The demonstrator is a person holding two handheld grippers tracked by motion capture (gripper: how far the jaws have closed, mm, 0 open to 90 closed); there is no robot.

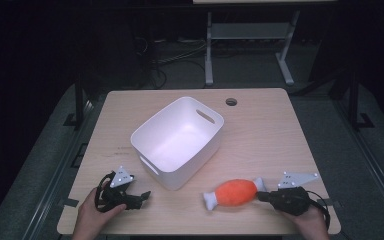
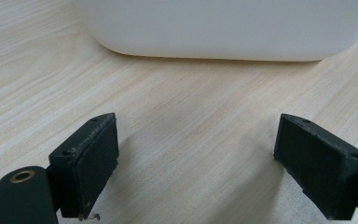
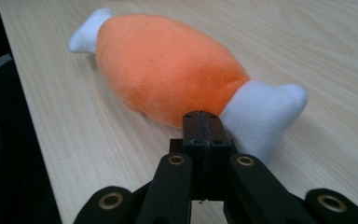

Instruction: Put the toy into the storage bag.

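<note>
No readable txt, labels, brands or nos. anywhere on the things here.

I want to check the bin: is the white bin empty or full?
Empty: the white bin shows a bare inside; the plush toy lies outside.

Black grippers (image 1: 139, 196), grey three-cornered top plates, brass rivets, trailing black cables.
</note>
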